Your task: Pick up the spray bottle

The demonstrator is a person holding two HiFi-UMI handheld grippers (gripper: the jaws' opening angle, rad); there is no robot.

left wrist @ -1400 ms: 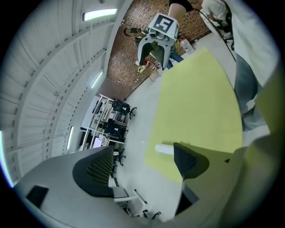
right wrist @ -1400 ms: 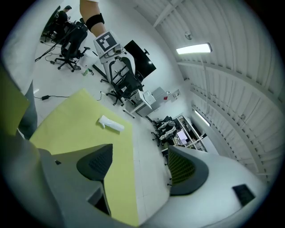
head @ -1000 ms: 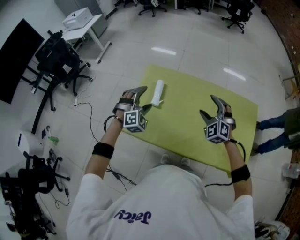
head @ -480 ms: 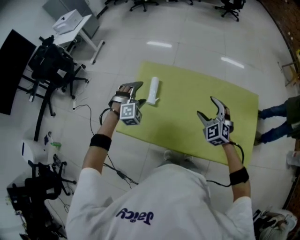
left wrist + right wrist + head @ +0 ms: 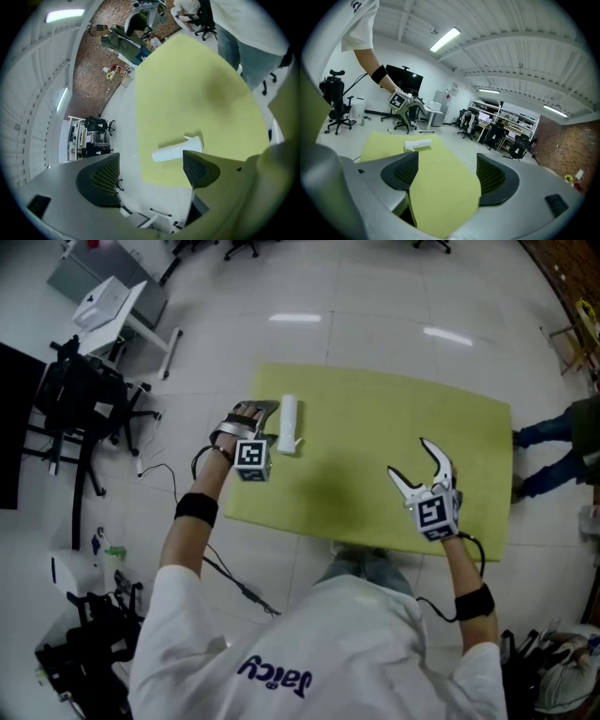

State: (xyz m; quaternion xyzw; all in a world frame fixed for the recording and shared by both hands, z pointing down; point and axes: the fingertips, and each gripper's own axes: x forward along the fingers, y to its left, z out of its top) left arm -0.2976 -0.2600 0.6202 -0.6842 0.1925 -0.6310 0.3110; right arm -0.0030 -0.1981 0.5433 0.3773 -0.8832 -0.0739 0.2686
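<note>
One spray bottle (image 5: pixel 288 423) flat on yellow-green table (image 5: pixel 375 427); left gripper (image 5: pixel 149 166) just beside it, right gripper (image 5: pixel 406 456) apart; both spread, empty

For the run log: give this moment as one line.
phase: pre-grasp | left gripper: open, beside spray bottle | right gripper: open, empty | bottle: lying on yellow-green table, not gripped

left tool (image 5: pixel 150 174) jaws apart, empty | spray bottle (image 5: pixel 174 150) lying on yellow-green table (image 5: pixel 187 79)
</note>
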